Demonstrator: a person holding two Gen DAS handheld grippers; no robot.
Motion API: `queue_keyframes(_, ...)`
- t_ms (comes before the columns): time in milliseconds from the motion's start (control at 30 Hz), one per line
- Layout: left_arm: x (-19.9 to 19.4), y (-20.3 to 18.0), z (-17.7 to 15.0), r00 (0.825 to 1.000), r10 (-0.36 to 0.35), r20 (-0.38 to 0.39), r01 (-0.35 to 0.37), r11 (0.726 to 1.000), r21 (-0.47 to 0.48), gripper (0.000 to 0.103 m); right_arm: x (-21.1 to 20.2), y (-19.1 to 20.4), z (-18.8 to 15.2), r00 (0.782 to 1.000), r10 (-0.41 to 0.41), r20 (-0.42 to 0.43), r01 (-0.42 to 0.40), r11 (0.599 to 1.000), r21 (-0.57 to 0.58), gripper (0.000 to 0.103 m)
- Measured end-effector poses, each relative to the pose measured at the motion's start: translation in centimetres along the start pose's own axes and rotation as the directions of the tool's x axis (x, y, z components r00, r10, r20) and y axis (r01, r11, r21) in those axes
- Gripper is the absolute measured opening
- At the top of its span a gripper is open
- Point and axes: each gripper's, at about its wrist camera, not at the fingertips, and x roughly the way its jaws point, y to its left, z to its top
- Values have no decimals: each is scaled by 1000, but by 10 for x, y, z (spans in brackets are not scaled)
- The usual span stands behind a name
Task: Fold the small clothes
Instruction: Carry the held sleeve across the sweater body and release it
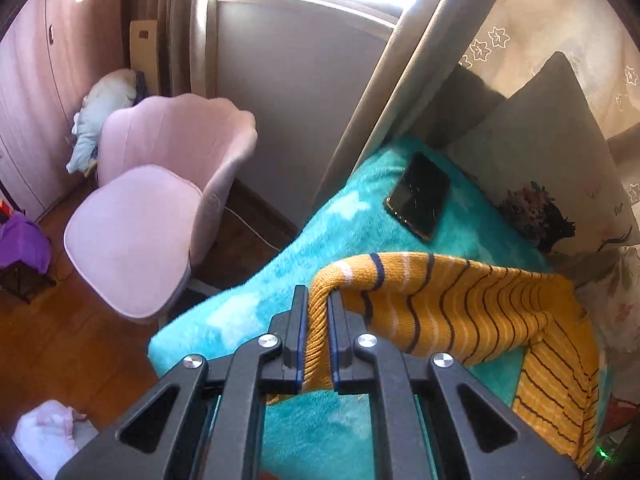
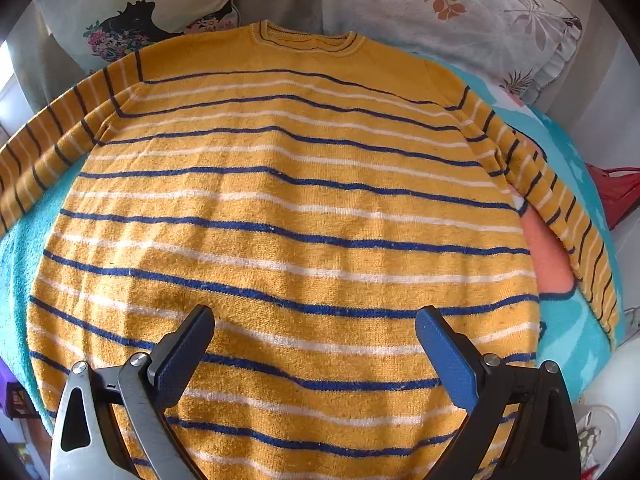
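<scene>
A mustard-yellow knit sweater (image 2: 288, 208) with blue and white stripes lies flat, front up, on a turquoise fleece blanket (image 2: 24, 264), neck toward the pillows. Its left sleeve (image 1: 460, 304) is lifted and stretched out over the blanket (image 1: 340, 224). My left gripper (image 1: 318, 300) is shut on the ribbed cuff of that sleeve. My right gripper (image 2: 314, 320) is open and empty, hovering just above the lower body of the sweater. The right sleeve (image 2: 560, 216) lies along the sweater's right side.
A black phone (image 1: 420, 194) lies on the blanket near the bed's corner. Printed pillows (image 2: 460, 12) line the head of the bed. A pink chair (image 1: 160, 208) stands on the wood floor left of the bed. A red object (image 2: 616, 192) sits at the right.
</scene>
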Motion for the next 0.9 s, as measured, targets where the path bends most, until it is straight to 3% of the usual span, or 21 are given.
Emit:
queue_keyframes(133,-1,-37,10,1000,-15,3,15,997,73,8,-4,2,0,1000,18,16,-18,1000,-5,101)
queue_keyframes(333,-8,-128,-14,988,-152,-24,153,961,229,8,-10,-4,3,999,15,47,-16,1000,16,101)
queue_keyframes(467,-1,-188,-40,966,-238,-97,256,924,285,8,-8,-16,4,999,20,43,-22,998,51,101)
queue_keyframes(567,8,-227,-61,939,-300,-169,338,898,282,8,-7,-25,4,999,21,44,-24,997,67,101)
queue_keyframes(900,17,-353,-123,879,-373,-297,465,809,360,8,-2,-69,-6,999,20,32,-23,993,119,101)
